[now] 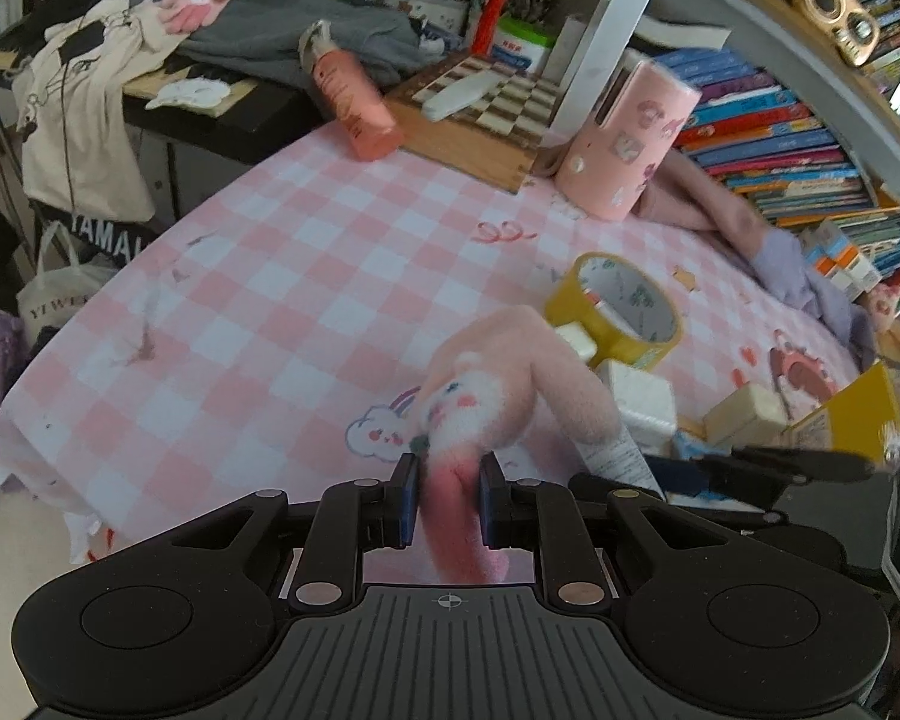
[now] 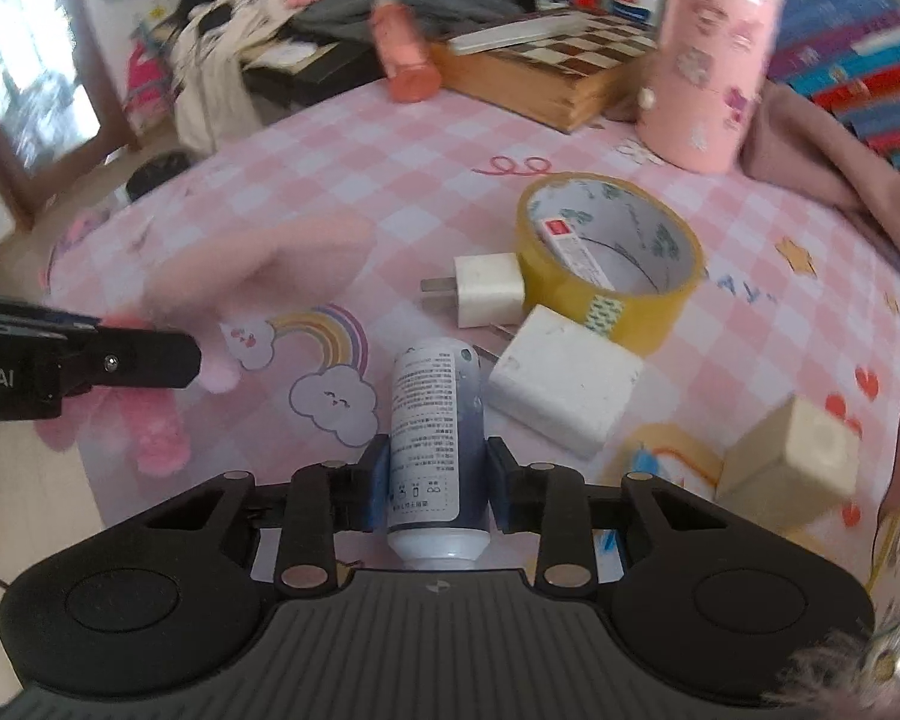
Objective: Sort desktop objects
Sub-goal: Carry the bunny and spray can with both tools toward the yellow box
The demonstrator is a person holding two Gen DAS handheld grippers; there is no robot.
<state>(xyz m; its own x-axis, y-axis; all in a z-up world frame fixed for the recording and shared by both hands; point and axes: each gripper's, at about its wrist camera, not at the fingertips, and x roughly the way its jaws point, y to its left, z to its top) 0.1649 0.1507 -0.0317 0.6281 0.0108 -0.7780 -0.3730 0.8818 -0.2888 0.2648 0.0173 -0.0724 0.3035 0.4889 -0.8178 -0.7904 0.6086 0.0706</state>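
My left gripper (image 1: 448,501) is shut on a pink plush rabbit (image 1: 480,396) and holds it above the pink checked tablecloth (image 1: 258,300). The rabbit's blurred ears also show in the right wrist view (image 2: 258,270), beside the left gripper's finger (image 2: 132,357). My right gripper (image 2: 438,489) is shut on a small white and blue tube (image 2: 435,420). Ahead lie a yellow tape roll (image 2: 609,252), a small white plug (image 2: 486,291) and a white charger block (image 2: 564,390). A pink cylinder holder (image 2: 714,60) stands at the back.
A cream cube (image 2: 792,462) lies at right. A wooden chessboard box (image 1: 474,114) and an orange-pink bottle (image 1: 354,102) sit at the table's far edge. Books (image 1: 780,138) fill the shelf at right. Clothes cover a piano (image 1: 150,60) beyond the table.
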